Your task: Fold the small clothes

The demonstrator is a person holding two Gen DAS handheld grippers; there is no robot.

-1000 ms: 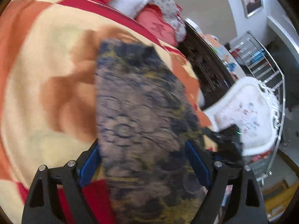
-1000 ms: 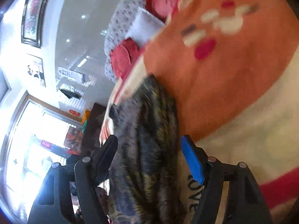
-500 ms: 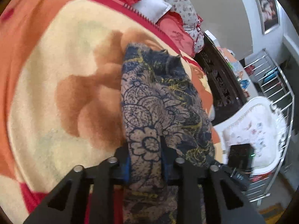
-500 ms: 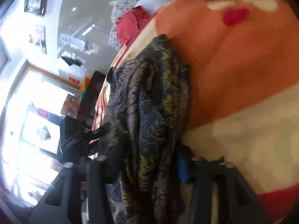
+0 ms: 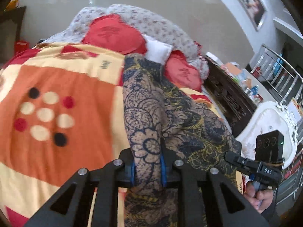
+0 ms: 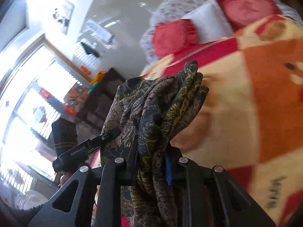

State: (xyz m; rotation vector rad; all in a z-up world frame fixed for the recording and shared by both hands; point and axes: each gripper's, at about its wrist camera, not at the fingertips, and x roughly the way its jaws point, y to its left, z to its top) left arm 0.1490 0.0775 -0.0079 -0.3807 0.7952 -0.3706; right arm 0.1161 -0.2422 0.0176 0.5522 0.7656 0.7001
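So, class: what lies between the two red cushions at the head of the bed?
A white pillow sits between the red cushions, clearest in the right wrist view.

Counted: 1 patterned garment, 2 grippers, 2 red cushions, 1 white pillow, 1 blanket.

A bed covered by a blanket in orange, cream and red fills the room's middle. At its head lie red cushions, a white pillow and a flowered quilt. Beside the bed stands a dark wooden cabinet, beyond it a white chair and a metal rack. A framed picture hangs on the wall above the bed's head. Bright windows light the room
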